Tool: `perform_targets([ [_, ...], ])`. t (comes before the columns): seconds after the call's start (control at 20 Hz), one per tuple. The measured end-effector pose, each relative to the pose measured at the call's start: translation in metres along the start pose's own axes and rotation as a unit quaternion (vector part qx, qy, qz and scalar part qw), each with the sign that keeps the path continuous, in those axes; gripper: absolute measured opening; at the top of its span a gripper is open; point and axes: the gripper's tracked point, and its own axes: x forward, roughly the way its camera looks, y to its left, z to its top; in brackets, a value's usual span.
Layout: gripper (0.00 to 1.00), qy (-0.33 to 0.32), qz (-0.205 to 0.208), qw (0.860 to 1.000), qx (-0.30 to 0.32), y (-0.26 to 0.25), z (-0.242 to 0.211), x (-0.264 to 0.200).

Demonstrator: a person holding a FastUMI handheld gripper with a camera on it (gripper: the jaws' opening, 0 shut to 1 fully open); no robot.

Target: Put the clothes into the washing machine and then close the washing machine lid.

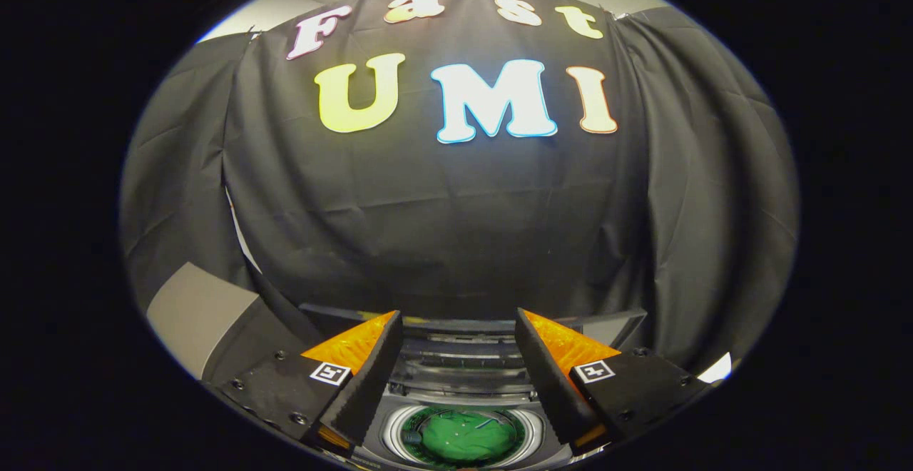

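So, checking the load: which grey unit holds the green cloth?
The washer below the open tool's spread fingers: the cloth lies in its drum. The grey box off to one side shows just a plain face.

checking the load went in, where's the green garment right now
In the gripper view the green garment lies inside the washing machine drum, seen between the open gripper fingers.

You see the washing machine (pixel 456 357) with its lid (pixel 456 325) raised upright at the back edge. Green clothes (pixel 463 435) lie bunched inside its round drum (pixel 389 432), filling the opening below the lid.
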Motion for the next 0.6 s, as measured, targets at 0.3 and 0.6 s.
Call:
perform_targets([
  [0.3,0.98,0.046,-0.007,0.999,0.018,0.002,0.003,0.041],
  [0.6,0.98,0.089,-0.023,0.996,0.001,-0.001,-0.004,0.068],
])
